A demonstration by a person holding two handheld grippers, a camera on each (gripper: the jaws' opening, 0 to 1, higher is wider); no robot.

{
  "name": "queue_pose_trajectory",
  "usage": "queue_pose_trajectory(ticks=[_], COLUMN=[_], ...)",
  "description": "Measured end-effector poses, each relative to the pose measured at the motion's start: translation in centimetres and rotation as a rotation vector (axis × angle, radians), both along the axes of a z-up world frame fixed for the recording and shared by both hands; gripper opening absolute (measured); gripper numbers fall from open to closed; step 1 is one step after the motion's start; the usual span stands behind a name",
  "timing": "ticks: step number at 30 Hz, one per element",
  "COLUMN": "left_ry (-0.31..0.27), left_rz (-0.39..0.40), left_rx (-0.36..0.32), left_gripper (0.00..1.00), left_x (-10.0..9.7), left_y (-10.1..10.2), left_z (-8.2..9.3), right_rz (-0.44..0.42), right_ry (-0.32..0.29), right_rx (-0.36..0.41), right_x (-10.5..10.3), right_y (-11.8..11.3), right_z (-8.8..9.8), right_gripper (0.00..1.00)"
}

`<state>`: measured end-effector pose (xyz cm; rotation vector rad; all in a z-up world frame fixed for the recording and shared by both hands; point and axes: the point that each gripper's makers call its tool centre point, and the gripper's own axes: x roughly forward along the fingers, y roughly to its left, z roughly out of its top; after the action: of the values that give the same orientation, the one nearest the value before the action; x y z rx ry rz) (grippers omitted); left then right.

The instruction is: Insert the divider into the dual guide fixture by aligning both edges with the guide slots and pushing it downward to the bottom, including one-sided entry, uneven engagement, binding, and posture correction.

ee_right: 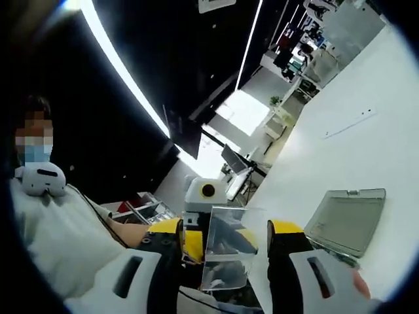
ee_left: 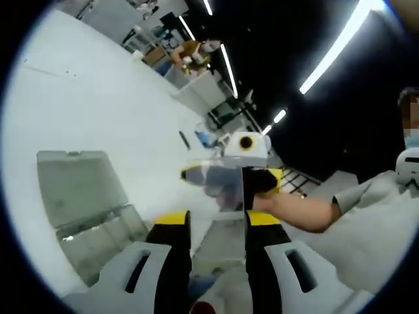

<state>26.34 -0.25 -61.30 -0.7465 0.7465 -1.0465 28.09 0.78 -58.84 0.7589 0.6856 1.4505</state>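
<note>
The divider (ee_right: 226,252), a clear sheet, is held aloft between the two grippers, well above the white table (ee_left: 98,111). The left gripper (ee_left: 216,226) appears clamped on its edge, seen edge-on; the right gripper (ee_right: 226,245) stands wide, grip uncertain through the transparency. The dual guide fixture (ee_left: 85,209), lid open, lies below, nearer the left gripper.

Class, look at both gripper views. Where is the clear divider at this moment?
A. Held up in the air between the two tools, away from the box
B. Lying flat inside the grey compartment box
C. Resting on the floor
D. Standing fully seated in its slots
A: the clear divider sits between the right tool and the left tool, apart from the open grey compartment box lying on the white table.
</note>
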Motion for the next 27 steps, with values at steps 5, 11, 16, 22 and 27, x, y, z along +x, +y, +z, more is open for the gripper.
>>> queue_pose_trajectory(ticks=[5,11,16,22,27], left_ry=[-0.004,-0.008,-0.007,-0.01,-0.009], left_rz=[-0.013,-0.026,-0.035,-0.042,-0.046], left_rx=[-0.007,-0.015,-0.021,-0.026,-0.032], left_gripper=[0.28,0.28,0.28,0.28,0.28], left_x=[-0.05,-0.08,-0.21,-0.24,-0.26], left_y=[-0.19,-0.51,-0.72,-0.76,-0.76], left_z=[0.19,0.38,0.43,0.39,0.5], right_rz=[0.012,0.029,0.04,0.043,0.042], right_ry=[0.007,0.022,0.027,0.03,0.04], right_rx=[0.01,0.023,0.022,0.021,0.023], right_x=[0.03,0.05,-0.05,-0.02,0.18], right_y=[0.18,0.32,0.35,0.22,0.1], right_z=[0.08,0.2,0.14,0.03,-0.12], right_gripper=[0.49,0.43,0.39,0.36,0.33])
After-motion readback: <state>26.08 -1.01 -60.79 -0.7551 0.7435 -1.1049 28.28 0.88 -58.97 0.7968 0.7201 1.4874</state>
